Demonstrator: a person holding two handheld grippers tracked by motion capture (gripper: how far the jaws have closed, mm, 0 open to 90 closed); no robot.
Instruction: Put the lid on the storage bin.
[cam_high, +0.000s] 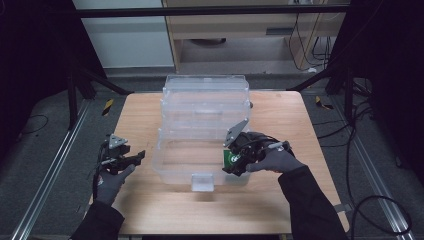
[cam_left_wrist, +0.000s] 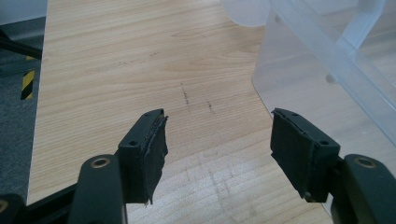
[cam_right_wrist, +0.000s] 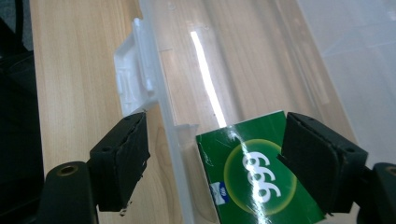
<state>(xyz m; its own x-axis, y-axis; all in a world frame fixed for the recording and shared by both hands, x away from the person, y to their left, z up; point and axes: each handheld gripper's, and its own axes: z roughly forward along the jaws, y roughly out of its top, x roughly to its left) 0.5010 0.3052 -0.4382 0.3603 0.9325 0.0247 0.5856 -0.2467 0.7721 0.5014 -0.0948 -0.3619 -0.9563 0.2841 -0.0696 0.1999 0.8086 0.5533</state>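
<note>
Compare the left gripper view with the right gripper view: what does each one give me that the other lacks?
Left gripper view alone: the left gripper, jaws open over bare wood, and faint pencil-like marks on the board.

Right gripper view alone: the right gripper jaws apart astride the box's front wall, a green box printed 999 touching one pad, and the box's white front latch.

Both: the clear plastic storage box and the light wooden tabletop.

One clear box (cam_high: 172, 150), one green packet (cam_right_wrist: 254, 175).
</note>
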